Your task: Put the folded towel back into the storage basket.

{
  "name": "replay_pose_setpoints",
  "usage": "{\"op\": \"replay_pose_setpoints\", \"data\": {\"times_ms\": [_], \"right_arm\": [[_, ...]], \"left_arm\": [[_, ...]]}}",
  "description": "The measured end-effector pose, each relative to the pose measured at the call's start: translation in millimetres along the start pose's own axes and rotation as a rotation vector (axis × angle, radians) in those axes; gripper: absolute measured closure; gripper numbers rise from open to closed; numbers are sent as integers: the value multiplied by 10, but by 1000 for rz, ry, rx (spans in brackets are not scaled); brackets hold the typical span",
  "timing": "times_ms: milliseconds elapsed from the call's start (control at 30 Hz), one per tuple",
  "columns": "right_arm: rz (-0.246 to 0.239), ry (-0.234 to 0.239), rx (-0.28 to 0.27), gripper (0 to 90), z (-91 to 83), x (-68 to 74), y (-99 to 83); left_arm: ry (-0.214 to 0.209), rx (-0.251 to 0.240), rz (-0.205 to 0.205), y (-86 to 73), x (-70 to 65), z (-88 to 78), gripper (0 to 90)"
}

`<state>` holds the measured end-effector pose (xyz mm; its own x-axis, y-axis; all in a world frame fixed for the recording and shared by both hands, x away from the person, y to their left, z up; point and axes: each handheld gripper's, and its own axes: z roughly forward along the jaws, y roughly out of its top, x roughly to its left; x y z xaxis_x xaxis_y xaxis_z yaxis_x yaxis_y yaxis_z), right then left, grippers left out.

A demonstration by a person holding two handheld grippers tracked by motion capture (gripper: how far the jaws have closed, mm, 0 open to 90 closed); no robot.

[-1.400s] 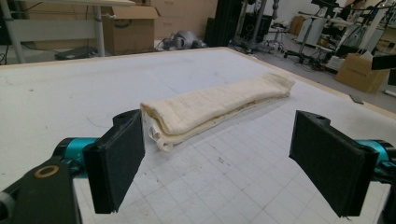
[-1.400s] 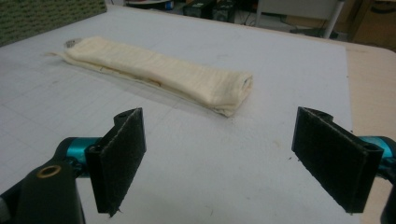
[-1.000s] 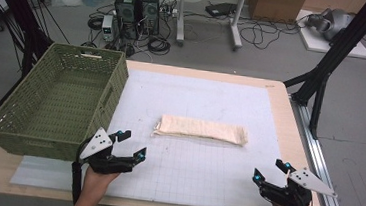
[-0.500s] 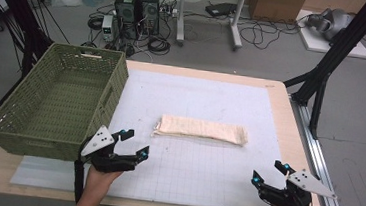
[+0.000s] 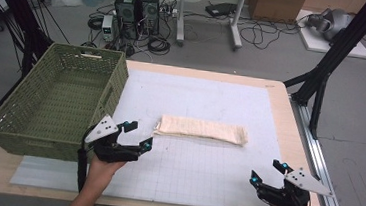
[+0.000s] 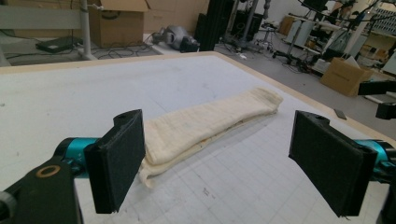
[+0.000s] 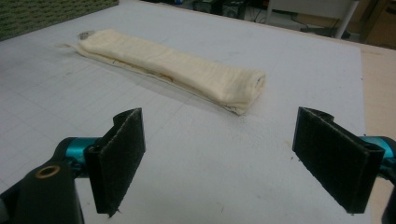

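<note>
You are at the approach step: your left hand-held gripper (image 5: 137,135) hovers with its jaws wide apart just short of the near-left end of the folded cream towel (image 5: 201,129), and your right hand-held gripper (image 5: 268,172), jaws equally spread, hangs well apart from the towel near the front right corner of the counter (image 5: 281,104). The towel lies flat in the middle of the white gridded mat (image 5: 211,100), touched by neither gripper. The next move probably calls for bringing the left jaws down around the towel's layered end (all layers, not just the top one) while the right closes in on the far end. The green woven basket (image 5: 51,96) stands at the counter's left edge, a likely destination. Beyond lie a grey floor, computer towers (image 5: 137,3), tangled cables and cardboard boxes.
</note>
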<state>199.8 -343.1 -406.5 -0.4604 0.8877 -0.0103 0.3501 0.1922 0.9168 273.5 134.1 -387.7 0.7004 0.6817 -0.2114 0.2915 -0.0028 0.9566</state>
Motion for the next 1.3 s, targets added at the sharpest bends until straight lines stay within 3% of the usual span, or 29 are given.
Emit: {"op": "replay_pose_setpoints", "data": {"times_ms": [333,533,767,900,1200,1300], "right_arm": [[2,4,9,157,9,-15,-10],[7,5,17,158,9,-18,-15],[3,8,22,157,19,-31,-22],[1,14,19,157,19,-34,-22],[6,21,22,157,32,-37,-24],[12,18,20,157,26,-44,-27]], "left_arm": [[-14,35,-7,230,54,252,177],[16,63,-15,294,117,416,177],[41,132,4,311,188,602,191],[65,178,-6,301,267,727,198],[120,266,-18,170,406,1002,226],[158,299,-16,112,456,1063,221]]}}
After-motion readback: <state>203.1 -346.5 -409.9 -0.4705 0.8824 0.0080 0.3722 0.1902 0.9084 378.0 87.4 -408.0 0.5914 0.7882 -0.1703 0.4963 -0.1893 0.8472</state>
